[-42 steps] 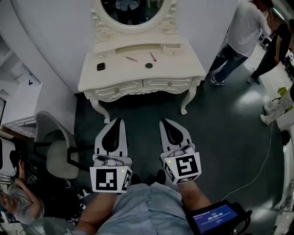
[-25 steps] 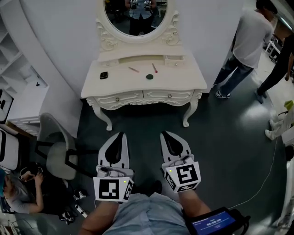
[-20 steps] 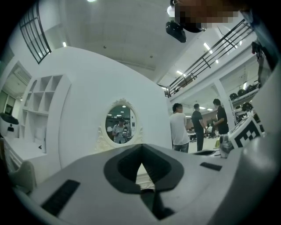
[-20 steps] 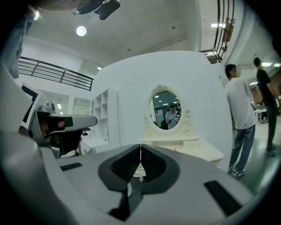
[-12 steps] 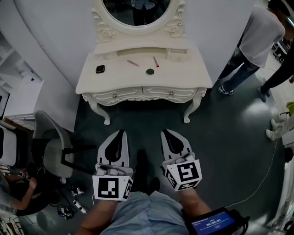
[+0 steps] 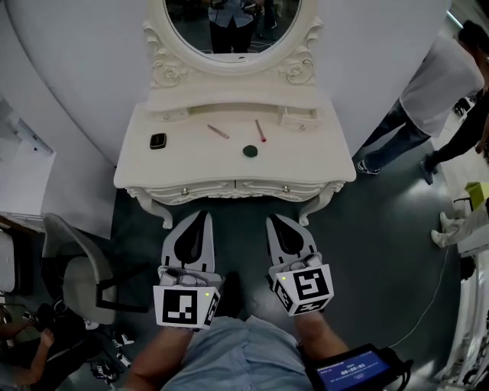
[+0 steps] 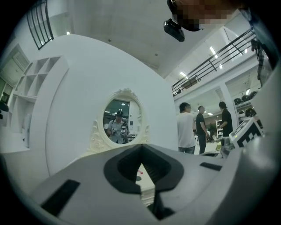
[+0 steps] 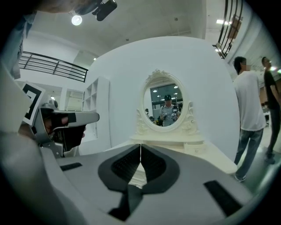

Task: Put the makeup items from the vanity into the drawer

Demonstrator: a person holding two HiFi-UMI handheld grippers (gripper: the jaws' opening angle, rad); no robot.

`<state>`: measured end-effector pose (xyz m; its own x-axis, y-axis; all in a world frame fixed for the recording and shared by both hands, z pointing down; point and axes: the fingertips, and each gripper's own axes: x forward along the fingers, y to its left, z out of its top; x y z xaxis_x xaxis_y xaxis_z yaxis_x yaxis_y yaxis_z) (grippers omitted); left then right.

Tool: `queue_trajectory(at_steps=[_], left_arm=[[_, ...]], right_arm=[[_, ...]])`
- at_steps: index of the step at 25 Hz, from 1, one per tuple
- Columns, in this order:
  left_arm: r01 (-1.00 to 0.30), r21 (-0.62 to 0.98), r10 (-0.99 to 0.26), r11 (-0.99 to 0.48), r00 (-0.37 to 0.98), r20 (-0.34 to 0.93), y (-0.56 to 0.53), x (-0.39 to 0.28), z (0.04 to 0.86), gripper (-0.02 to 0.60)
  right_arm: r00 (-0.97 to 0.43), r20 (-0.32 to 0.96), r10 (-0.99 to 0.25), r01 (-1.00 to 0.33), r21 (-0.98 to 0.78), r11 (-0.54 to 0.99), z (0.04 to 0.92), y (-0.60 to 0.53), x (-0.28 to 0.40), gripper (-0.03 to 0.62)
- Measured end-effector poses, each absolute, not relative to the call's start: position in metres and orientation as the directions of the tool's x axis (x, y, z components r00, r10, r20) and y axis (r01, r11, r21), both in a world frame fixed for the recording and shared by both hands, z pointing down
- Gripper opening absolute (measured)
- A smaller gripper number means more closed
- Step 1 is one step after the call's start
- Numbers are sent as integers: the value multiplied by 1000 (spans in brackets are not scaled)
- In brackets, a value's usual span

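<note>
A cream vanity (image 6: 321, 156) with an oval mirror (image 6: 229, 19) stands just ahead of me. On its top lie a black compact (image 6: 157, 140), a thin pencil (image 6: 218, 131), a red-tipped stick (image 6: 260, 130) and a round dark pot (image 6: 250, 151). Two shut drawers (image 6: 235, 189) with small knobs face me. My left gripper (image 6: 200, 217) and right gripper (image 6: 276, 221) hover side by side just short of the vanity's front edge. Both are shut and hold nothing. The left gripper (image 7: 141, 147) and the right gripper (image 8: 140, 146) point at the mirror (image 8: 166, 107) in their own views.
A grey chair (image 6: 72, 267) stands at the left on the dark floor. Two people (image 6: 447, 76) stand at the right beside the vanity. A screen (image 6: 351, 373) hangs at my lower right, and a thin cable (image 6: 435, 286) runs across the floor.
The vanity has come nearer: its front edge now sits just above the gripper tips. Both grippers keep their place in the head view and stay shut.
</note>
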<state>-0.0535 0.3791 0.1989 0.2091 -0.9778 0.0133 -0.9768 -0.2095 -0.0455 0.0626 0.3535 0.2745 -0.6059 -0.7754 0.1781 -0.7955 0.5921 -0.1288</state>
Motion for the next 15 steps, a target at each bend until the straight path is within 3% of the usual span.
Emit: queue_trajectory(at_steps=[15], left_arm=[[-951,-30,-951,-308,309,-16,285,-75,196,-2]], right_arm=[[-547,177,-819,-837,-80,542,266,264,34,3]])
